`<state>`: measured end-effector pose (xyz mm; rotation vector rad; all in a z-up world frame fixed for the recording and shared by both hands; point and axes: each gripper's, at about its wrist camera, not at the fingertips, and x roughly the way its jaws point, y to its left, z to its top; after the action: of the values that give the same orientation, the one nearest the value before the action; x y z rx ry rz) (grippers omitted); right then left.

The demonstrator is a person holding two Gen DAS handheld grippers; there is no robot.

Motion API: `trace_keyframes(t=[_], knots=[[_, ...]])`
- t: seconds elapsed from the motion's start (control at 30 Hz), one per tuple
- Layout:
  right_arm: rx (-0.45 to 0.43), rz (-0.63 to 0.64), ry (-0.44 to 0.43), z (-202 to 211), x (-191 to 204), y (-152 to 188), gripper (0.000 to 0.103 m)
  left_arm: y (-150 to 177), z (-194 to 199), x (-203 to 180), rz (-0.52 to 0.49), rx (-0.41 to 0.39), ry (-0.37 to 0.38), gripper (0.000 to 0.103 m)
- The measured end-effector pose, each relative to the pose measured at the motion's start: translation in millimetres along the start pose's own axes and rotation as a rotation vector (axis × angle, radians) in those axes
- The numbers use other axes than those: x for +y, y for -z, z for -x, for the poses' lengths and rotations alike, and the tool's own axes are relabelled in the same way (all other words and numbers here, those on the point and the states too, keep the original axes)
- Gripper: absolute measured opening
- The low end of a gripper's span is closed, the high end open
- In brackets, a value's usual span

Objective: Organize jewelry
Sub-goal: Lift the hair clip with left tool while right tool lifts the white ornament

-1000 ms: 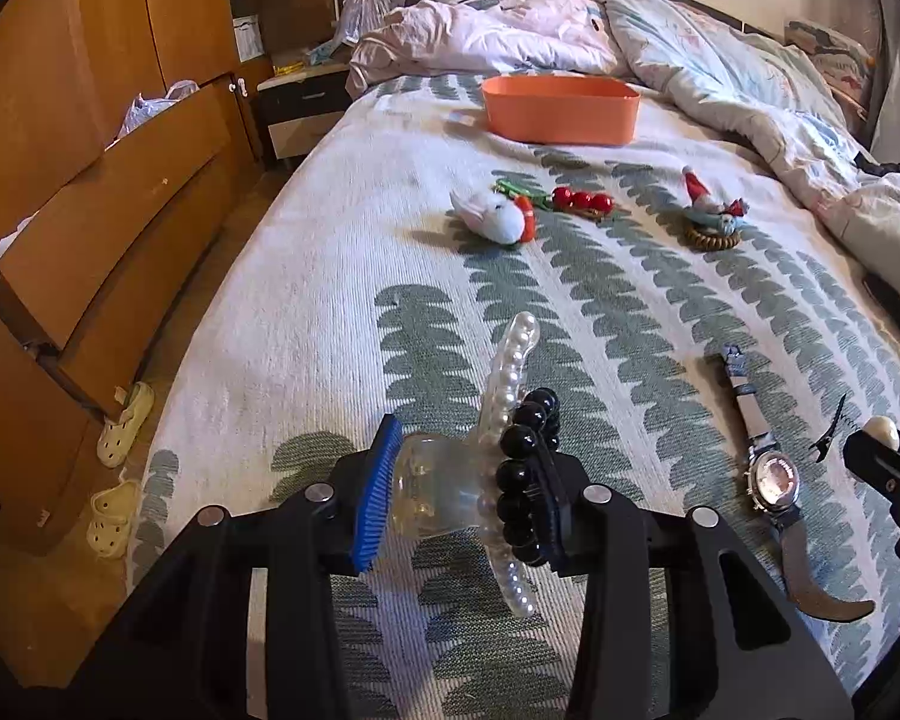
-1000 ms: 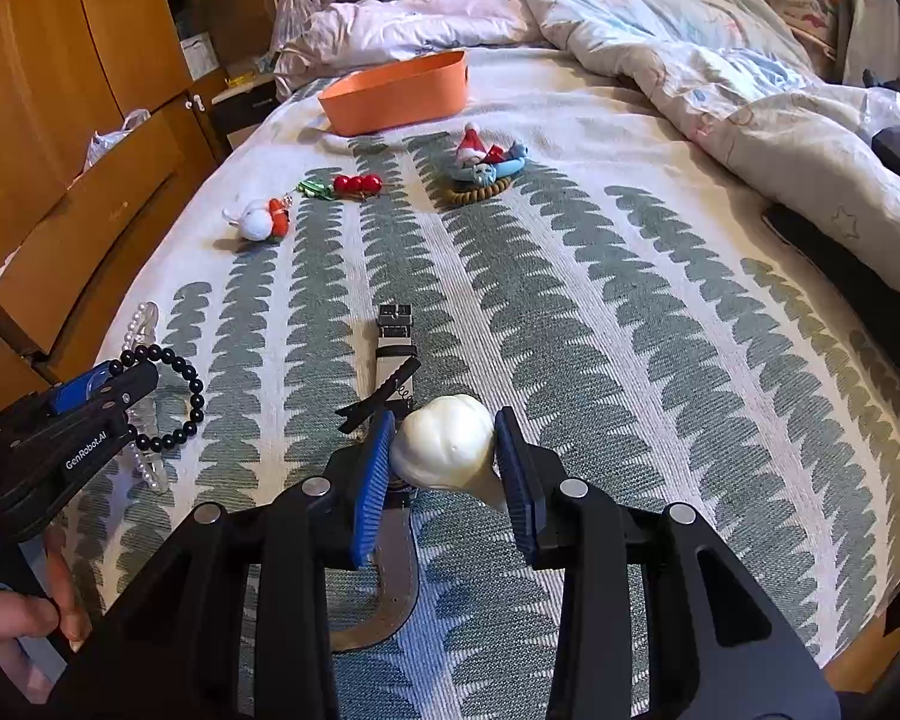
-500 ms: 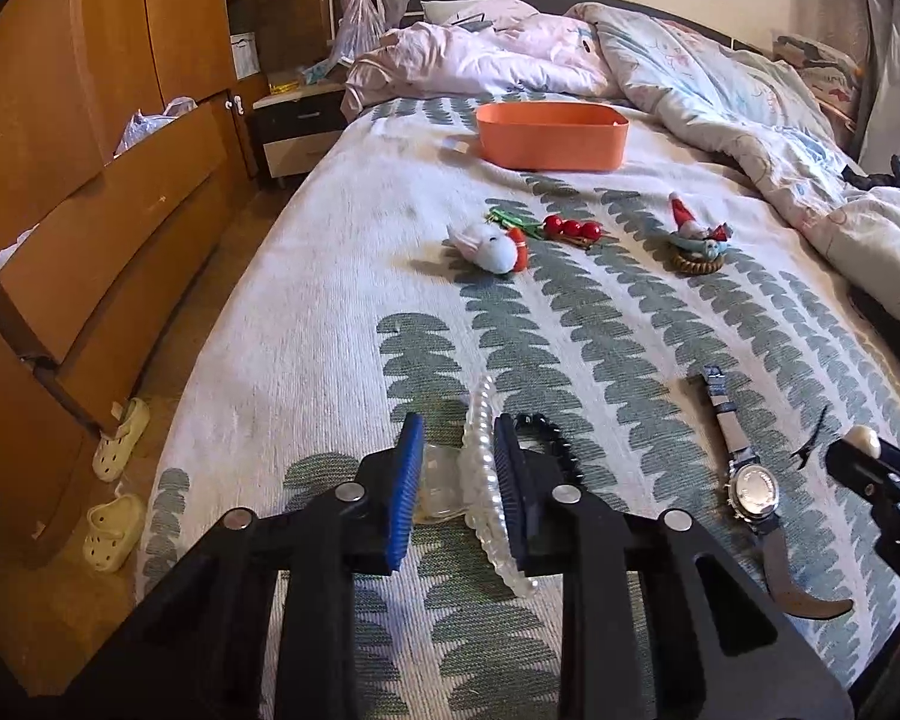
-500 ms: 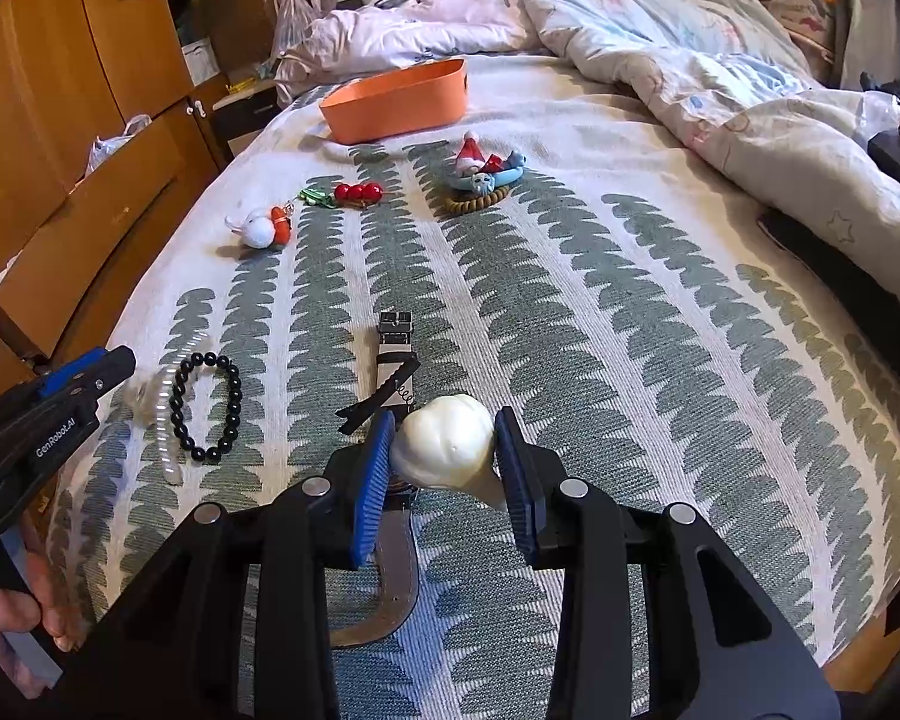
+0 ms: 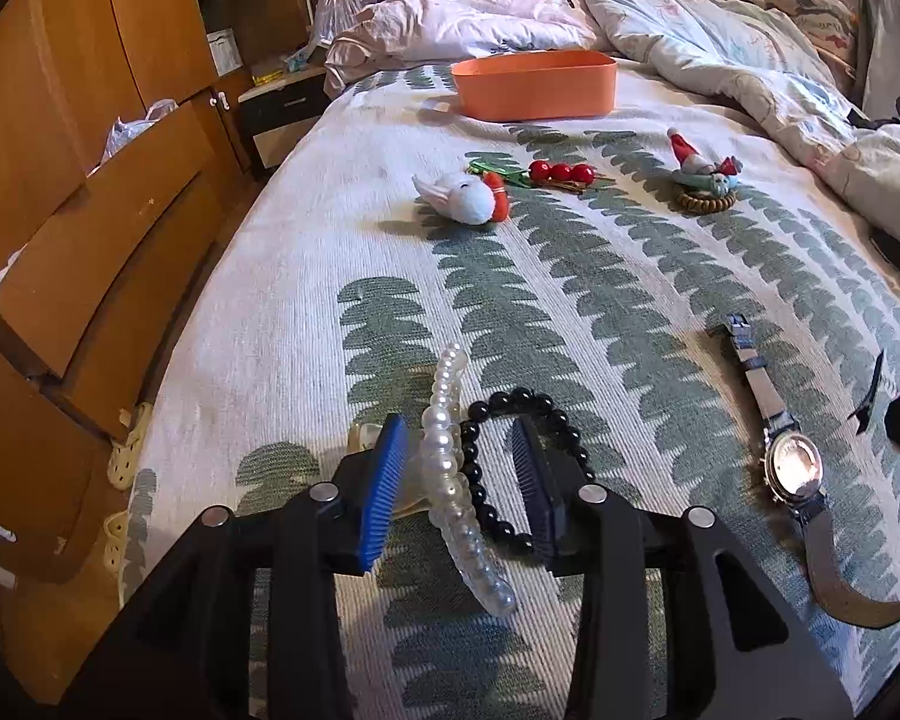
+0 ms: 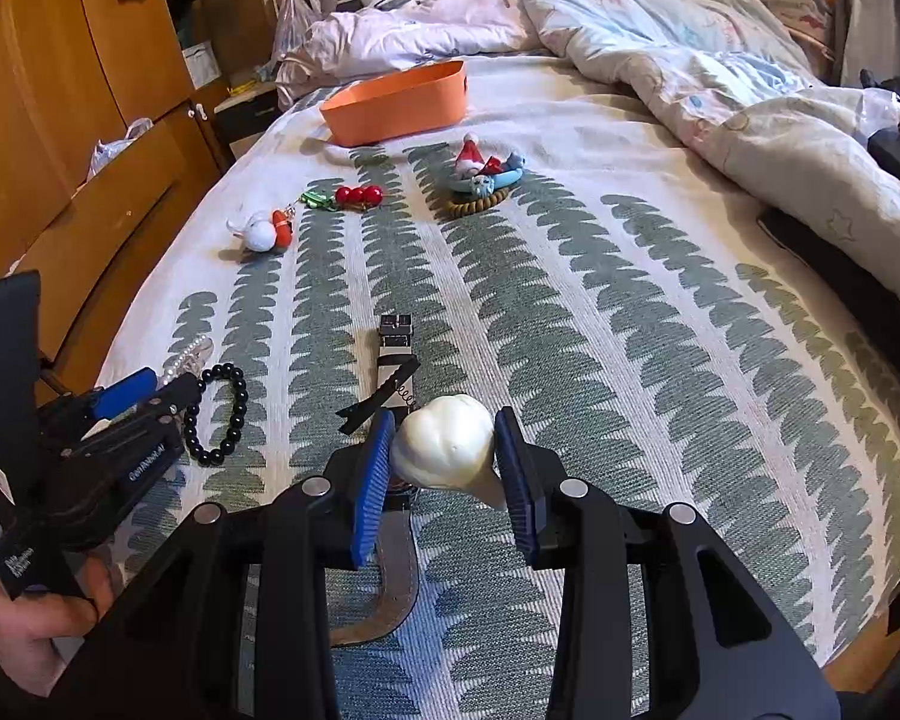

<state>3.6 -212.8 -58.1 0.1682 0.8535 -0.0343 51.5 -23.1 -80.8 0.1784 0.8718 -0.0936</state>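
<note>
The left hand-held gripper [image 5: 459, 474] hangs low over the bed [image 5: 270, 312], its blue pads partly apart; its jaws have just been opening. Between them lie a clear pearl hair clip [image 5: 450, 468] and the near arc of a black bead bracelet [image 5: 510, 468], both resting on the leaf-patterned bedspread. Neither pad visibly presses on them, so nothing is gripped.

To the right of this gripper lies a wristwatch [image 5: 795, 471] with its strap stretched out, and just beyond that a small black hair clip [image 5: 868, 393]. Well ahead of the gripper sit a white plush ornament [image 5: 465, 198], a red berry clip [image 5: 555, 173] and a coiled hair tie with a Santa figure [image 5: 705, 180]. Farthest ahead stands the orange basket [image 5: 534, 87], in front of the rumpled duvet.

The right hand-held gripper [image 6: 444, 462] is closed narrowly on a cream-white shell-shaped piece [image 6: 447, 450], both pads touching its sides and holding it above the bedspread. Directly below and ahead of it lies the wristwatch [image 6: 393, 348] with the small black hair clip [image 6: 378, 399] across its strap. To its left are the black bead bracelet [image 6: 219, 414] and the left hand-held gripper [image 6: 150, 396], held by a person's hand [image 6: 24, 630] at the frame's lower left corner. The orange basket [image 6: 396, 102] stands far ahead and slightly left.
</note>
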Motion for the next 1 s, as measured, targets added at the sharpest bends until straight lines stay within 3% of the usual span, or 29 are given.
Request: trace_keyframes(t=[0.1,0.2,0.37,0.5,0.63,0.87,0.93,1.0], knots=[[0.000,0.000,0.001,0,0,0,0.035,4,7,-4,-0.031,-0.027,-0.045,0.045],[0.000,-0.001,-0.002,0,0,0,0.035,-1,3,4,-0.005,-0.023,-0.023,0.051],[-0.003,0.000,-0.004,2,-1,0,0.035,-20,-14,20,0.039,-0.008,-0.011,0.051],[-0.004,-0.006,-0.004,3,-1,-1,0.035,-26,-24,20,0.025,0.014,0.027,0.060],[-0.005,-0.003,-0.005,3,-1,-2,0.035,-22,-42,23,0.025,0.073,-0.034,0.061],[-0.008,-0.007,-0.006,4,-1,-1,0.035,-16,-43,26,0.031,0.075,-0.045,0.060],[-0.009,-0.010,-0.005,5,-1,-1,0.035,-14,-41,25,0.033,0.072,-0.041,0.052],[-0.011,-0.010,-0.004,5,0,-1,0.035,-14,-39,23,0.035,0.078,-0.038,0.036]])
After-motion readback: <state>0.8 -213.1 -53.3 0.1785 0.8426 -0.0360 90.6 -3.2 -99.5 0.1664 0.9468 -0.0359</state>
